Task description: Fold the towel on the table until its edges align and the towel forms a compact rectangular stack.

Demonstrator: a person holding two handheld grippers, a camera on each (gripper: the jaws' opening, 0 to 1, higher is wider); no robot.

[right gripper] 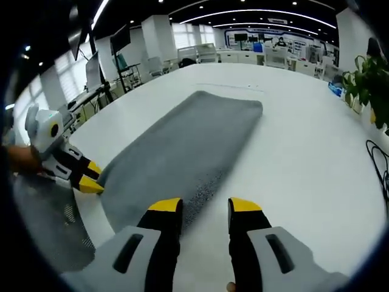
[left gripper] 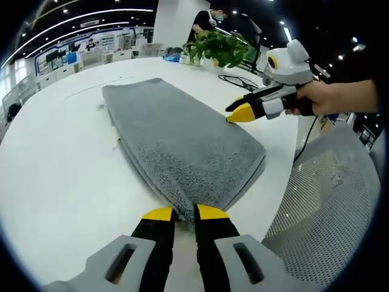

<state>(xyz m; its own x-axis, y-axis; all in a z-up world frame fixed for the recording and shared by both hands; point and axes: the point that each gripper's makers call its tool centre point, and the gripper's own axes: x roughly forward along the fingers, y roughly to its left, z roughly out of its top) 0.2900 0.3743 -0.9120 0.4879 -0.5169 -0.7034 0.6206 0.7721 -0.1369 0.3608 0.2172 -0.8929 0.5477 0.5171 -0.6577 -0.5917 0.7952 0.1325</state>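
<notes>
A grey towel (left gripper: 176, 137) lies folded in several layers as a long rectangle on the white table (left gripper: 61, 176). My left gripper (left gripper: 185, 213) sits at its near short end, jaws drawn close with the towel's edge pinched between them. In the right gripper view the left gripper (right gripper: 91, 177) meets the towel (right gripper: 188, 146) at its left corner. My right gripper (right gripper: 205, 205) is open, its left jaw resting at the towel's long edge. Held by a hand, the right gripper (left gripper: 242, 113) touches the towel's right side.
A potted plant (left gripper: 216, 47) and a black cable (left gripper: 240, 80) sit at the table's far edge. A grey mesh chair (left gripper: 328, 194) stands beside the table's right edge. Office desks and screens fill the background.
</notes>
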